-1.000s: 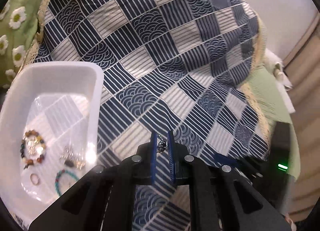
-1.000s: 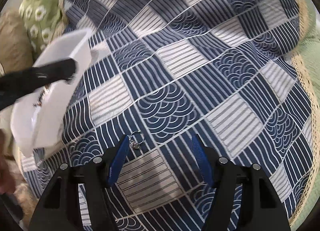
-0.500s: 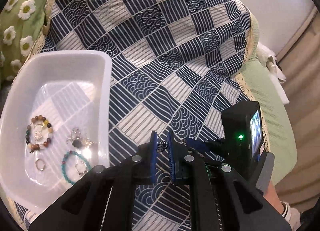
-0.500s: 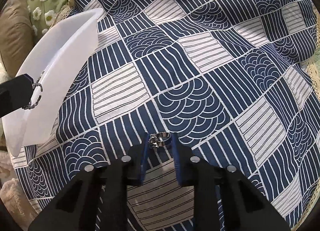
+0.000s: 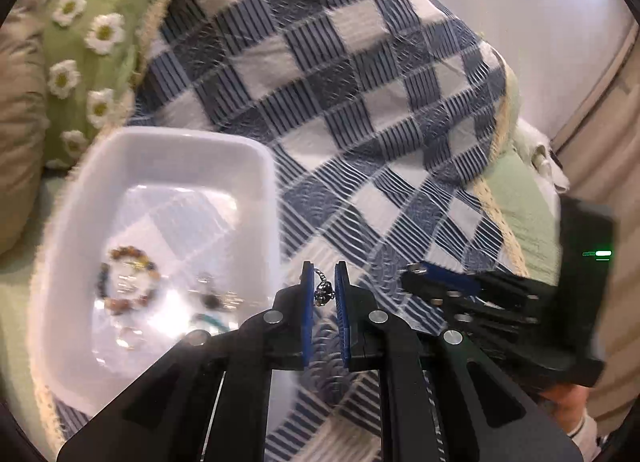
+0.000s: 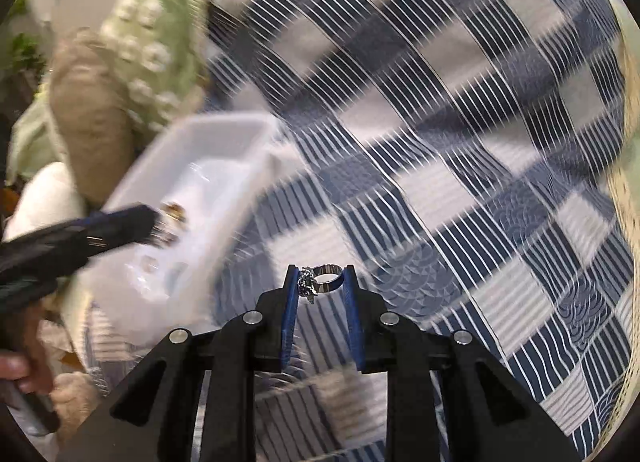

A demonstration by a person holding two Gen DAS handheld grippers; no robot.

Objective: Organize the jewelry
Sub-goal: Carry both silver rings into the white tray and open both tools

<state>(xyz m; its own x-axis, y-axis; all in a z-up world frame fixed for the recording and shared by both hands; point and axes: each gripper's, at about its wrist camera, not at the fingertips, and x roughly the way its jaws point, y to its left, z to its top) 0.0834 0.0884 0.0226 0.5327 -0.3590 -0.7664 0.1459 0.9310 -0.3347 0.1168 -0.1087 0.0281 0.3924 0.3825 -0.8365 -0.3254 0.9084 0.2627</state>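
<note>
My left gripper point(image 5: 323, 285) is shut on a small dark charm with a chain point(image 5: 323, 291), held above the quilt just right of the white plastic tray point(image 5: 168, 144). In the tray lie a brown bead bracelet point(image 5: 128, 280), a teal bracelet point(image 5: 210, 320) and small metal pieces. My right gripper point(image 6: 321, 282) is shut on a silver ring with a stone point(image 6: 320, 280) and holds it above the quilt. The tray point(image 6: 224, 134) is to its left, with the left gripper point(image 6: 120, 222) over it. The right gripper also shows in the left wrist view point(image 5: 444, 280).
A blue and white patchwork quilt point(image 5: 360, 102) covers the bed. A green daisy pillow point(image 5: 88, 34) and a beige cushion point(image 5: 20, 142) lie behind the tray. A white wall point(image 5: 520, 2) stands at the back right.
My right gripper has closed on the ring and lifted it off the quilt, swinging toward the tray. My left gripper still holds the charm and has moved closer to the tray.
</note>
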